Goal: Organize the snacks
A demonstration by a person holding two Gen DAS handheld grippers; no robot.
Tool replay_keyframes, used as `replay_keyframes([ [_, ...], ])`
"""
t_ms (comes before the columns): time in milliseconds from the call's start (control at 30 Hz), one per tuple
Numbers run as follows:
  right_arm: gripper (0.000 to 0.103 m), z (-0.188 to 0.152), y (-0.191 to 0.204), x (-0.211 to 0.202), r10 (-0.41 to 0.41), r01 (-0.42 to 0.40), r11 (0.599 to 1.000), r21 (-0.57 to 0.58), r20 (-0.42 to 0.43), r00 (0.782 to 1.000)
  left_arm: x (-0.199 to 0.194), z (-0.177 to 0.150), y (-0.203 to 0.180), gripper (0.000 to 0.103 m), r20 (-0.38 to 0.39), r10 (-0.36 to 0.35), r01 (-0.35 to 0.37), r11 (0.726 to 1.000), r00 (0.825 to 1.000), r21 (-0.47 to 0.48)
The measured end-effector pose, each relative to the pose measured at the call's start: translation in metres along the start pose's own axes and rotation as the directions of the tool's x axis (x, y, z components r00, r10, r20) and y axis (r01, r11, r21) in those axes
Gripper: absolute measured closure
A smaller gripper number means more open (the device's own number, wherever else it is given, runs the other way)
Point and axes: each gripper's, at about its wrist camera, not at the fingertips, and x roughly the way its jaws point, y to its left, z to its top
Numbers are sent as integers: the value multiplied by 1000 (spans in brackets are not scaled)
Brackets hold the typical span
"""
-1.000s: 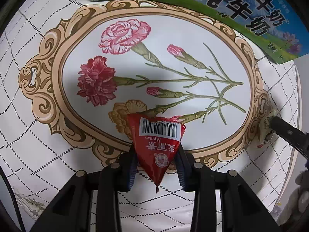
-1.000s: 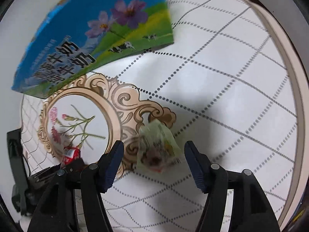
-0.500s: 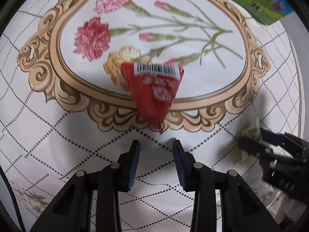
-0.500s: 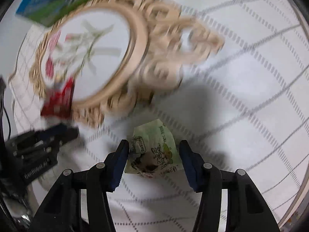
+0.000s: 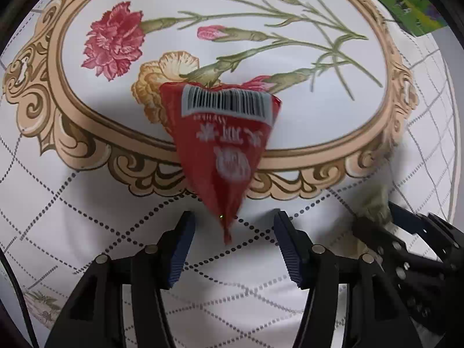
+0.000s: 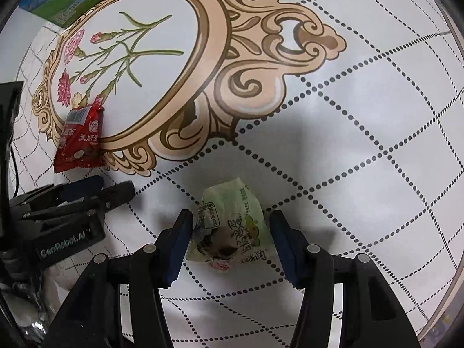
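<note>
A red triangular snack packet [image 5: 226,150] with a barcode lies on the tablecloth, across the lower rim of the printed oval frame. My left gripper [image 5: 232,226] is just behind it with its jaws opening. Only the packet's pointed tip reaches between the pads, and neither pad touches it. A pale green snack packet [image 6: 232,223] lies on the cloth between the fingers of my right gripper [image 6: 230,226]. Those jaws are opening slightly and stand close to the packet's sides, with a thin gap at the right pad. The right wrist view also shows the red packet [image 6: 79,142] and the left gripper [image 6: 110,190].
A blue and green milk carton [image 5: 414,11] lies beyond the oval frame, far from both grippers. The right gripper [image 5: 382,217] sits just right of the left one, so the two are close. The table's edge [image 6: 443,290] curves along the right. Crinkled wrapping [image 6: 32,319] shows at the lower left.
The left gripper has let go of the red packet, backed away from it and spread its jaws. The right gripper narrowed around the green packet and shifted toward the left gripper.
</note>
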Motion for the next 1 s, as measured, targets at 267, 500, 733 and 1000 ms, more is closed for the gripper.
replay_keyframes([
  [267,44,3,-17,-2,35,-35,999,37,-3,999,-27,5,10,38,27,-157,159,979,987,-125],
  [500,39,2,-9,0,28,-28,999,36,-7,1000,-22,21,5,38,33,-155,158,975,987,-156],
  [733,39,2,-9,0,50,-49,997,67,-6,999,-52,37,-13,38,101,-84,95,990,991,-102],
  [1000,39,10,-12,-4,38,-38,997,70,-6,999,-52,80,-16,38,118,-54,65,994,991,-88],
])
